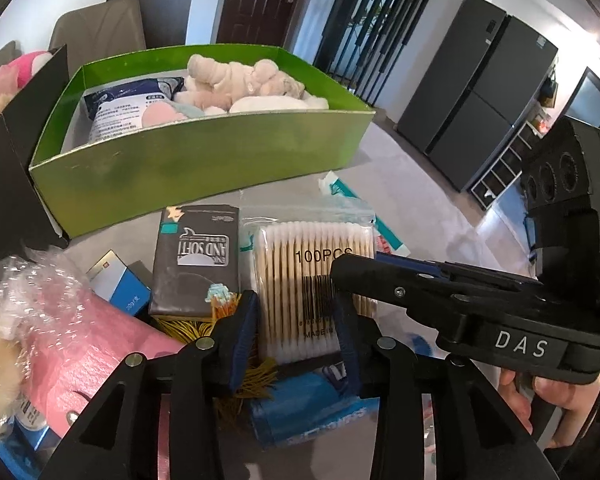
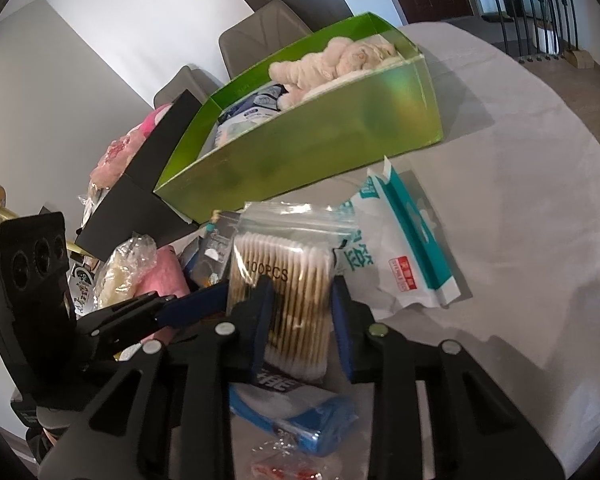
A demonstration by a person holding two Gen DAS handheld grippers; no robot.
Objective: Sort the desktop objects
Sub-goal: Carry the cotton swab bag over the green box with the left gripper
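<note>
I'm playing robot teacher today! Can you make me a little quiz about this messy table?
1. True or false: the cotton swab bag sits between the fingers of the left gripper.
2. What number is printed on that bag?
3. The plush toy lies: A in the green box, B on the floor, C on a chair.
Key: 1 true; 2 100; 3 A.
</note>
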